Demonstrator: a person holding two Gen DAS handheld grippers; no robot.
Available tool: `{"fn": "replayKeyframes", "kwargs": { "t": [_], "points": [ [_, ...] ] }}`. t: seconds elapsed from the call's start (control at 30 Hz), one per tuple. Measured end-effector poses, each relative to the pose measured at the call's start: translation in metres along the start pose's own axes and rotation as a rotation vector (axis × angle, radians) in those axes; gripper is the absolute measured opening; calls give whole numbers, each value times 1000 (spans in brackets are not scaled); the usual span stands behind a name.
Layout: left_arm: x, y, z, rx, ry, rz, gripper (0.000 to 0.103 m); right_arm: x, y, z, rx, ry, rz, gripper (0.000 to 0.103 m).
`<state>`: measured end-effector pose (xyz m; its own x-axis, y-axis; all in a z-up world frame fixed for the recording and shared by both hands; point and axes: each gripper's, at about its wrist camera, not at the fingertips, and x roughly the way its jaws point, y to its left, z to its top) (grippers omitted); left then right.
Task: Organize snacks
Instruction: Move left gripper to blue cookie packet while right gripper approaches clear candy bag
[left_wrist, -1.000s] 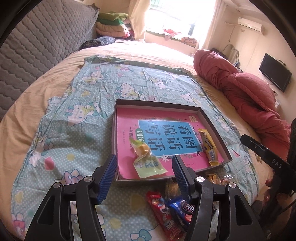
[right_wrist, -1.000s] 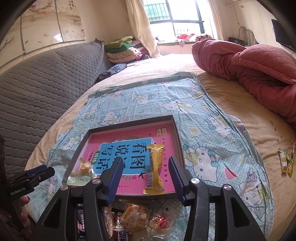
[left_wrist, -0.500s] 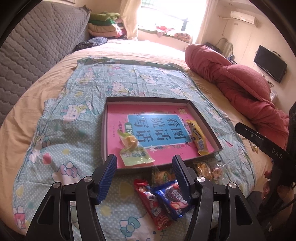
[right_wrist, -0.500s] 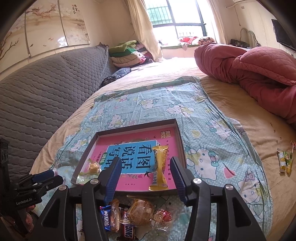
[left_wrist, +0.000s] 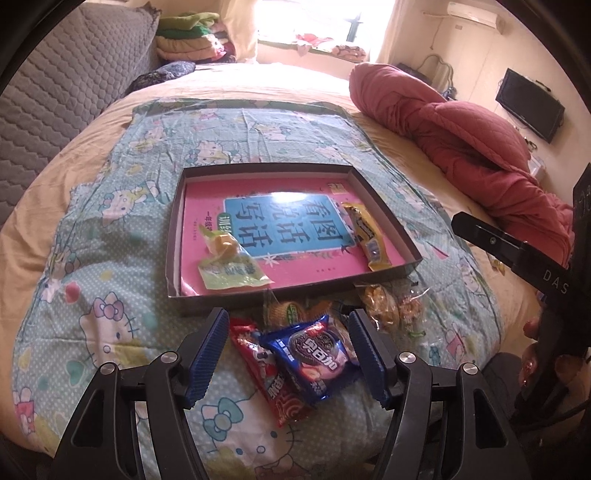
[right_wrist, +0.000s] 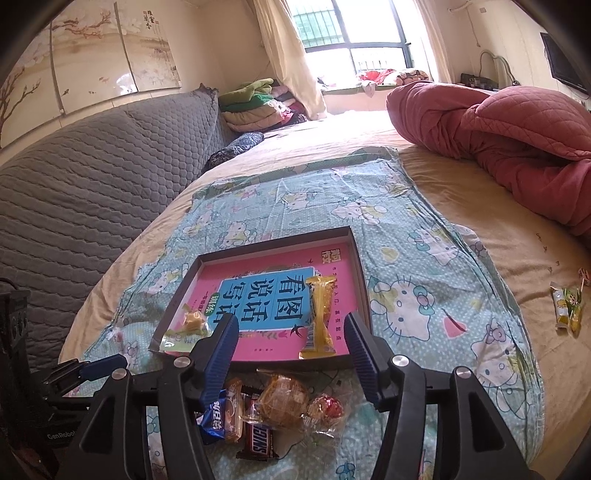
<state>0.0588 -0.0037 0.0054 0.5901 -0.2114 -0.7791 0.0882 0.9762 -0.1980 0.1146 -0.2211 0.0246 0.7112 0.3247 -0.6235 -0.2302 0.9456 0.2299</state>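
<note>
Hovering my open left gripper (left_wrist: 288, 354) over the crinkly blue foil cookie packet (left_wrist: 317, 354) beside the shallow dark cardboard tray's (left_wrist: 295, 168) near edge, right gripper (right_wrist: 290, 350) likewise open, I'd pinch its light, slippery, crushable middle gently.

A home bedroom: a wide bed (right_wrist: 461, 206) with a grey quilted headboard (right_wrist: 92, 177) and a rumpled red quilt (right_wrist: 498, 136) at its right edge. Folded blankets (right_wrist: 255, 103) sit by the curtained window (right_wrist: 354, 37) (barred outside), with a wall television (left_wrist: 530, 103) and air conditioner (left_wrist: 474, 16).
</note>
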Motion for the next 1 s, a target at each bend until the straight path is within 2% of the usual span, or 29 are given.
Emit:
{"fn": "replayKeyframes", "kwargs": {
  "t": [0.33,1.0],
  "points": [
    [0,-12,-7,-3,15,2,69,-3,-1,-15,7,36,1,59],
    [16,-23,-21,-41,95,-12,69,3,-12,-39,42,121,-4,60]
  ]
}}
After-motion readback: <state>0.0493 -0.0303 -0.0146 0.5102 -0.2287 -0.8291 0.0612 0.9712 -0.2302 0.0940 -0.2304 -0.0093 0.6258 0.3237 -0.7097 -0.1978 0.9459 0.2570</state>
